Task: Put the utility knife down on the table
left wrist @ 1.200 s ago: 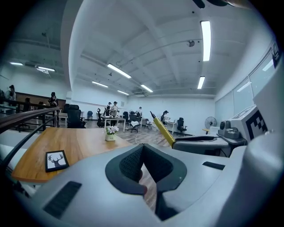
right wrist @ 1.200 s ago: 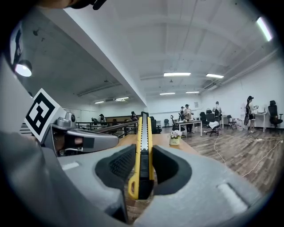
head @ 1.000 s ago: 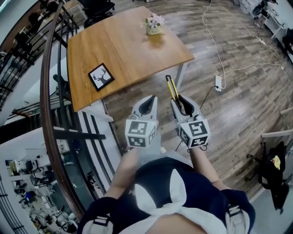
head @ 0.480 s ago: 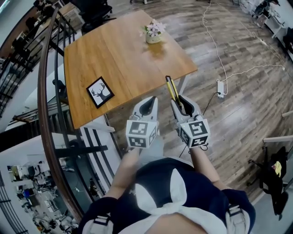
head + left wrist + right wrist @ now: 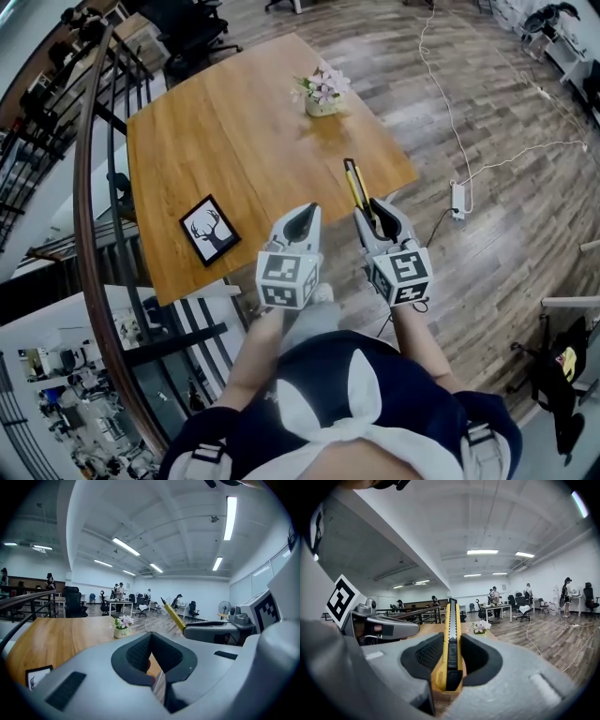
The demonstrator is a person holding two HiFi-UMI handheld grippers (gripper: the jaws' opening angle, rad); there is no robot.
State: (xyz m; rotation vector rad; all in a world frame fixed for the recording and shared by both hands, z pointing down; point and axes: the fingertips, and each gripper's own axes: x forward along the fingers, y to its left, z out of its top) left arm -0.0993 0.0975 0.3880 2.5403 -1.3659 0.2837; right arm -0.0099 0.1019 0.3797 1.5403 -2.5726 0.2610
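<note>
Yellow utility knife point(image 5: 451, 620), ribbed black slider point(image 5: 449, 656): right gripper view only.

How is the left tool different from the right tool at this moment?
The right tool grips a yellow utility knife; the left tool holds nothing. The right tool's jaws stand apart round the knife; the left tool's jaws meet. Both are grey, bear a marker cube and point toward the wooden table.
</note>
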